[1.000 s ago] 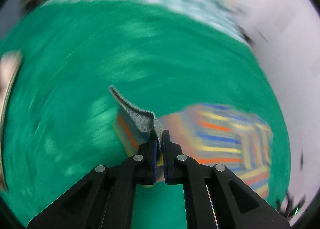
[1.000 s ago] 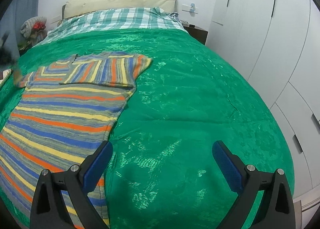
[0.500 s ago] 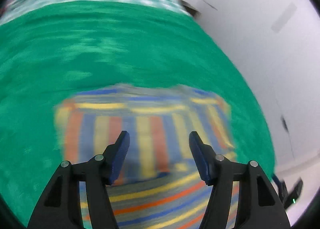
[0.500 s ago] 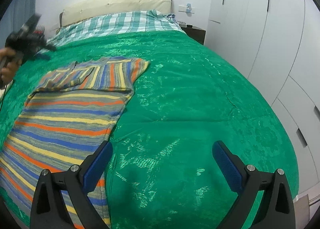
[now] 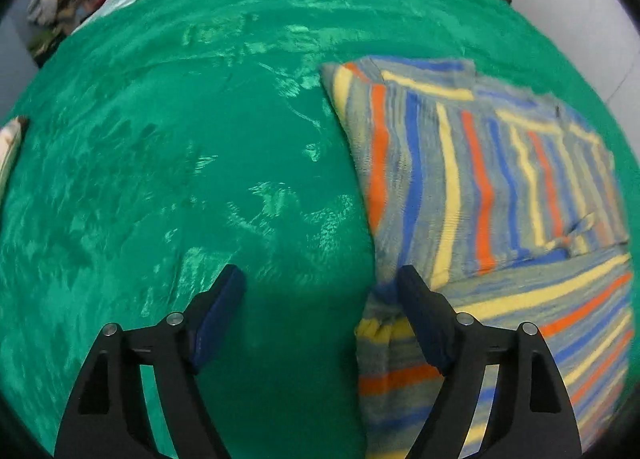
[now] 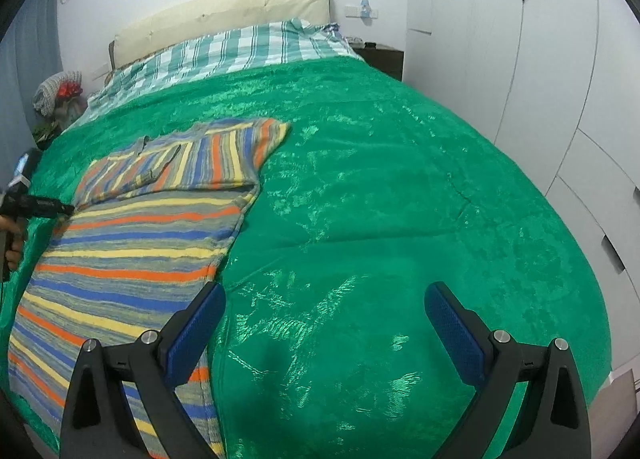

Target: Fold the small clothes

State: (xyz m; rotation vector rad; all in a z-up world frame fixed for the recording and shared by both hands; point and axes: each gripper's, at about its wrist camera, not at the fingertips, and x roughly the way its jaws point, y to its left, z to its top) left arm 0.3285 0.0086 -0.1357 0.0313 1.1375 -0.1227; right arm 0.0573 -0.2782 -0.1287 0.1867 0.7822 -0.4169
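a: what takes up most of the scene?

b: a bed (image 6: 360, 187) covered by a shiny, crinkled green blanket (image 6: 380, 219). a green and white checked sheet (image 6: 240, 51) and a cream headboard (image 6: 224, 15) sit at its far end, and white wardrobe doors (image 6: 520, 39) line the wall beside it.

a: and the garment?

b: a striped knit sweater (image 6: 132, 243) lies flat on the blanket, on the left in the right wrist view. it is grey-blue, crossed by orange, yellow and bright blue bands. its lower body runs toward the camera. at the top, a sleeve (image 6: 224, 155) is folded across the chest, so its stripes run at right angles to the body's stripes. the knit looks soft and slightly fuzzy.

a: where are the tongs?

b: the right tongs (image 6: 325, 313) hover over bare blanket just beside the sweater's edge, wide apart, with nothing between them. the left tongs (image 5: 320, 291) point steeply down at the sweater's other edge. their jaws are opening, with only blanket between them. the right-hand finger (image 5: 420, 311) in that view stands in front of the knit's yellow edge (image 5: 376, 329); i cannot tell whether it touches.

a: anything smaller?

b: from the right wrist view, the left tongs show at the far left, held by a hand (image 6: 12, 243).
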